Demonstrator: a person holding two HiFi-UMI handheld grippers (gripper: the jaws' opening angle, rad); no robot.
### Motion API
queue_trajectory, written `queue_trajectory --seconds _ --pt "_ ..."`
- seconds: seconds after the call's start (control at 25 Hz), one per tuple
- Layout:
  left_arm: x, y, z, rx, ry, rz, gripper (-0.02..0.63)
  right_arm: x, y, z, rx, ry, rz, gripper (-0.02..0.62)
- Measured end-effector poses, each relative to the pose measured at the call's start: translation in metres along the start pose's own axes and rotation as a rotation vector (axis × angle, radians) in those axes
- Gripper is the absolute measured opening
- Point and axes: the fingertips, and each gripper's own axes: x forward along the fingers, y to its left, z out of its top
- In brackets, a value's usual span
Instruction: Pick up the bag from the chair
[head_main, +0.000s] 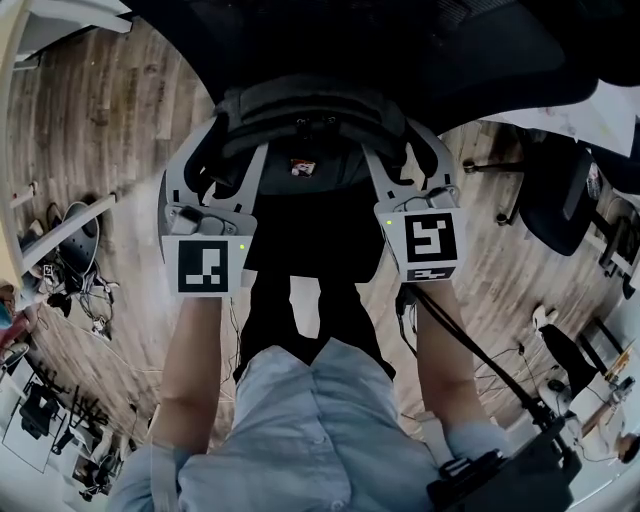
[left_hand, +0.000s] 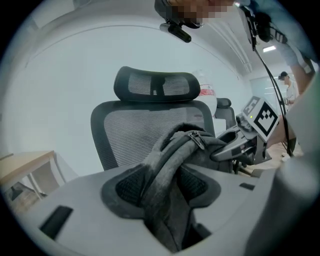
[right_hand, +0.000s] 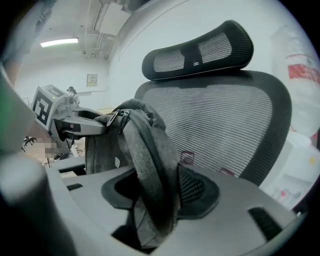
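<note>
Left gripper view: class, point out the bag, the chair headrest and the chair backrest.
bag (left_hand: 171, 167), left gripper view, on its grey strap.
chair headrest (left_hand: 156, 86), left gripper view, middle of its mesh.
chair backrest (left_hand: 129, 131), left gripper view, bare mesh left of the bag.

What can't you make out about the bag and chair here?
Seat of the chair: gripper views, hidden behind left gripper and right gripper; head view, too dark.
Bottom of the bag: gripper views, behind the jaws.
Whether the bag rests on the seat: no view shows.
</note>
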Motion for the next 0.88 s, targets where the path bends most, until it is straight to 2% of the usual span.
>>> queue_trajectory --seconds 0.12,0.48,0.72,0.88 --pt "-0.02 -0.006 -0.002 -0.019 -0.015 0.004 0.198 -0.014 0.013 -0.004 0.012 -0.004 -0.01 0.17" --pt "-0.073 -0.014 -0.023 0.002 -0.021 0.007 0.17 -0.044 0.062 -0.02 0.031 -0.021 -0.022 0.133" --pt "-0.098 -0.005 -0.025 -0.033 -0.02 0.032 0.155 -0.053 0.083 -0.003 -0.006 -0.056 -0.026 0.126" --pt "-0.111 0.0 -0.003 -0.022 -0.064 0.03 0.152 -0.067 0.087 0.021 -0.033 -0.089 -0.044 0.126"
